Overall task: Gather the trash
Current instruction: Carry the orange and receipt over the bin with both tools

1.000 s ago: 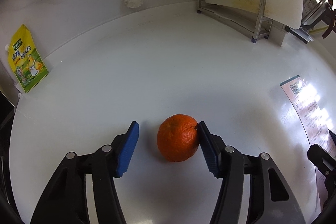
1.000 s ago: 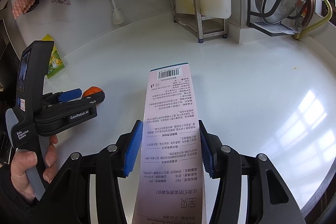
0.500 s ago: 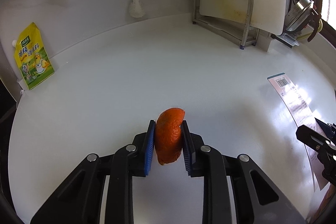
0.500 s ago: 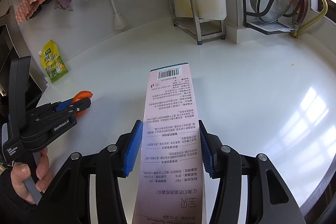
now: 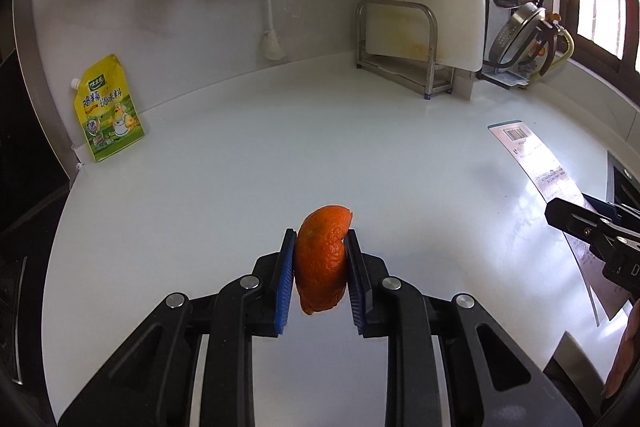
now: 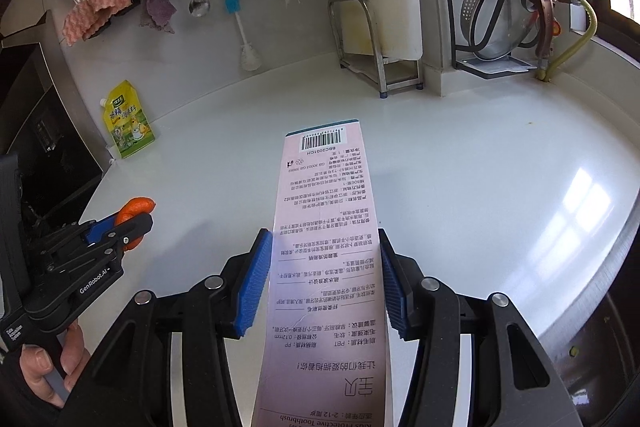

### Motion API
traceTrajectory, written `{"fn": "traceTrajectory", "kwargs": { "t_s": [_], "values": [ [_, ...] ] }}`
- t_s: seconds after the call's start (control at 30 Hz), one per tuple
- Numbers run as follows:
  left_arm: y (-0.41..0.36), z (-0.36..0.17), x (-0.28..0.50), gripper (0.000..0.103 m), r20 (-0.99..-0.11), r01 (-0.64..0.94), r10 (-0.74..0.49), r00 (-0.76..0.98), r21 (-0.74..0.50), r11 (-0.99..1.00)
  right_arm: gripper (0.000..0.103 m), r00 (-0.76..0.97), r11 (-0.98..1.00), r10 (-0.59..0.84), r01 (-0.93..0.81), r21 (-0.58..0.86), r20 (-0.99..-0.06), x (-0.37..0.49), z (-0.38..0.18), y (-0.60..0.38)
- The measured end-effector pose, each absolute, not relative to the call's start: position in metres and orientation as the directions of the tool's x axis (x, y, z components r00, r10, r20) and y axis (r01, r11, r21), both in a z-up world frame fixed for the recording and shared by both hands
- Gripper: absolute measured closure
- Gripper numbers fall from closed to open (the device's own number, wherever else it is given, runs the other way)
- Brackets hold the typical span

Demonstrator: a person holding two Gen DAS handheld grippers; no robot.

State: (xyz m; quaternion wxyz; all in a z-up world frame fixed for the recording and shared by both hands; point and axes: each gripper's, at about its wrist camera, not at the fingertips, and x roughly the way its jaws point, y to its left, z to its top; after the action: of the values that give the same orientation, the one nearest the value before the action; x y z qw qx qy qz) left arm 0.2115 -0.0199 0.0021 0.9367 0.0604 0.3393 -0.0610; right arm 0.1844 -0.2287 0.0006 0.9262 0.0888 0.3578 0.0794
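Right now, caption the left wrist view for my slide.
Left gripper shut on a squashed orange peel above the white counter; yellow seasoning pouch against the wall.

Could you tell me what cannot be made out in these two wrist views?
- Orange peel: its sides are covered by the left gripper pads in the left view; mostly hidden behind the fingers in the right view.
- Pink card: near end cut off by the bottom edge in the right view; held by the right gripper.
- Pouch: small print too small to read.
- Any trash bin: outside both views.
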Motion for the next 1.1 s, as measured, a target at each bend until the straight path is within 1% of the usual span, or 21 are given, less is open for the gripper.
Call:
{"fn": "traceTrajectory", "kwargs": {
  "t_s": [0.13,0.27,0.43,0.53,0.63,0.83,1.1],
  "values": [
    [-0.023,0.005,0.167,0.079,-0.635,0.174,-0.086,0.768,0.077,0.982,0.054,0.747,0.972,0.195,-0.062,0.226,-0.636,0.127,0.008,-0.219],
    [-0.025,0.000,0.128,0.079,-0.653,0.206,-0.126,0.747,0.048,0.977,0.054,0.767,0.970,0.175,-0.029,0.239,-0.618,0.067,0.008,-0.213],
    [-0.031,-0.005,0.078,0.079,-0.644,0.214,-0.117,0.756,0.074,0.974,0.054,0.772,0.977,0.131,0.005,0.213,-0.622,0.003,-0.005,-0.207],
    [-0.031,-0.010,0.052,0.079,-0.652,0.223,-0.128,0.747,0.064,0.973,0.054,0.773,0.972,0.131,0.024,0.235,-0.621,-0.031,-0.015,-0.210],
    [-0.032,-0.019,0.029,0.079,-0.668,0.234,-0.144,0.730,0.047,0.971,0.054,0.756,0.973,0.126,0.032,0.228,-0.643,-0.058,-0.026,-0.210],
    [-0.038,-0.038,-0.004,0.079,-0.694,0.268,-0.171,0.699,0.033,0.963,0.054,0.708,0.973,0.137,0.034,0.227,-0.692,-0.089,-0.046,-0.205],
    [-0.043,-0.063,-0.016,0.079,-0.734,0.272,-0.179,0.656,0.009,0.962,0.053,0.647,0.972,0.161,0.025,0.233,-0.745,-0.090,-0.068,-0.193]
  ]
}}
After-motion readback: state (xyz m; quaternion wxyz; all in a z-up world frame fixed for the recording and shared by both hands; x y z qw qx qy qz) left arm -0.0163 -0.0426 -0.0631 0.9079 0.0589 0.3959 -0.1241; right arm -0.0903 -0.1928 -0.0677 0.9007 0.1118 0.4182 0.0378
